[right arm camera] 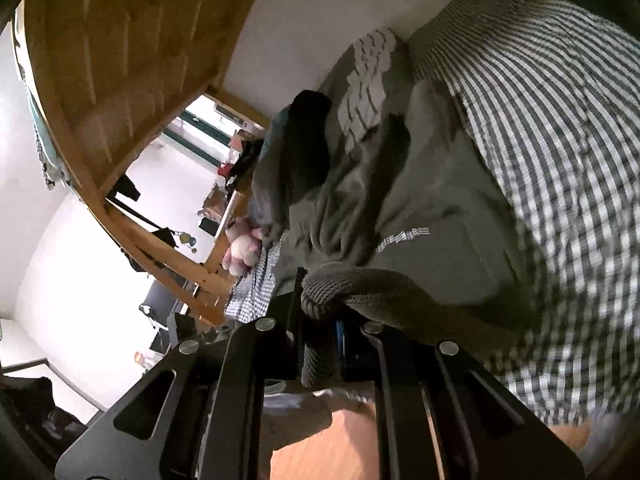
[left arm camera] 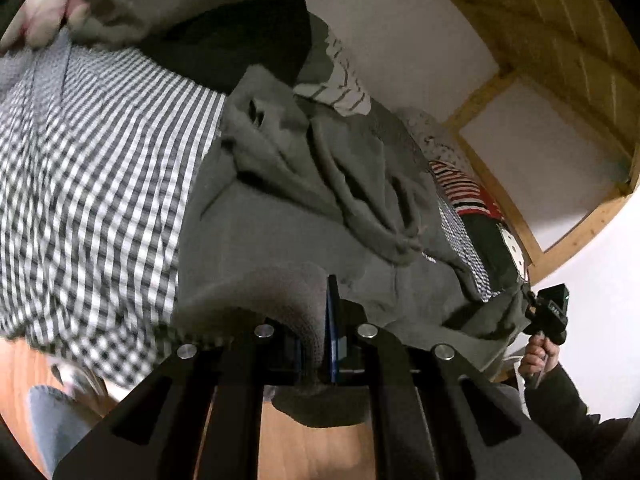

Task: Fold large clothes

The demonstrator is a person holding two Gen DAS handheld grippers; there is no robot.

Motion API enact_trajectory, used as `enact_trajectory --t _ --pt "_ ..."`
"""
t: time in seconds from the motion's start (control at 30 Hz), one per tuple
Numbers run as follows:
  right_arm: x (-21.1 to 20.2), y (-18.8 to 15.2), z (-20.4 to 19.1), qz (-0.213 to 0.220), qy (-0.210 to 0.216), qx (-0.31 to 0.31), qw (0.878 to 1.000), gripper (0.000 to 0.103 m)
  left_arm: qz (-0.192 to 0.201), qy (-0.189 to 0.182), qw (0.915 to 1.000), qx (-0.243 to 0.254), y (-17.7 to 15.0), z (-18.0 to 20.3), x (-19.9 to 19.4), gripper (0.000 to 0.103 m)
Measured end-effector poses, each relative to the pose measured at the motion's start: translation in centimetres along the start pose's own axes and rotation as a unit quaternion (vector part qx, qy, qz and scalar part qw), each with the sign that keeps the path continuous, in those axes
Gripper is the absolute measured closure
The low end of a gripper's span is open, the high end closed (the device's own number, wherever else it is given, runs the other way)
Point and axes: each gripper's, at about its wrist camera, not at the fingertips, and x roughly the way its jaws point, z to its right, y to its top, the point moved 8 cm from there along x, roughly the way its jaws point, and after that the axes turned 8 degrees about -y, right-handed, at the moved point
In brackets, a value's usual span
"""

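Note:
A large olive-grey sweatshirt (left arm camera: 280,216) lies rumpled on a bed with a black-and-white checked cover (left arm camera: 92,152). My left gripper (left arm camera: 318,320) is shut on the sweatshirt's ribbed hem, which bunches between the blue pads. In the right wrist view the same sweatshirt (right arm camera: 432,184) spreads ahead with small white lettering on it. My right gripper (right arm camera: 320,320) is shut on another stretch of the ribbed hem, which curls over the fingers. The right gripper also shows at the far right of the left wrist view (left arm camera: 550,312), held in a hand.
Other clothes lie on the bed: a black garment (left arm camera: 240,40), a striped white piece (left arm camera: 340,76), a red-striped item (left arm camera: 464,188). A pink plush toy (right arm camera: 242,250) sits by the wooden bed frame (right arm camera: 120,92). Wooden floor (left arm camera: 312,452) is below.

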Motion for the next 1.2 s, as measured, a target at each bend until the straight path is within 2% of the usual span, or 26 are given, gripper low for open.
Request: enact_trajectory --t 0.2,0.47,0.6,0.87,1.0,1.2 --pt "2.1 4.4 -0.6 0.014 0.003 -0.001 1.0 0.091 0.008 0.012 0.9999 0.009 4.3 0.1 1.3 0.095" --pt "6.2 11.3 -0.2 0.024 -0.014 0.0 1.0 0.091 0.012 0.023 0.9995 0.018 10.8 -0.3 4.7 0.095" --pt "9.1 15.2 0.4 0.026 -0.02 0.005 0.999 0.091 0.007 0.029 0.9994 0.018 14.2 -1.0 7.0 0.095" --pt "16.1 21.4 2.6 0.009 -0.058 0.003 0.998 0.091 -0.011 0.048 0.9986 0.021 19.8 -3.3 11.8 0.095" --pt "19.0 24.7 3.9 0.011 -0.061 0.023 0.998 0.091 -0.01 0.035 0.9993 0.0 22.4 -4.9 13.6 0.095" --pt "24.3 27.9 7.6 -0.026 -0.107 0.068 0.992 0.091 -0.026 0.007 0.9979 -0.059 25.5 -8.3 16.9 0.091"
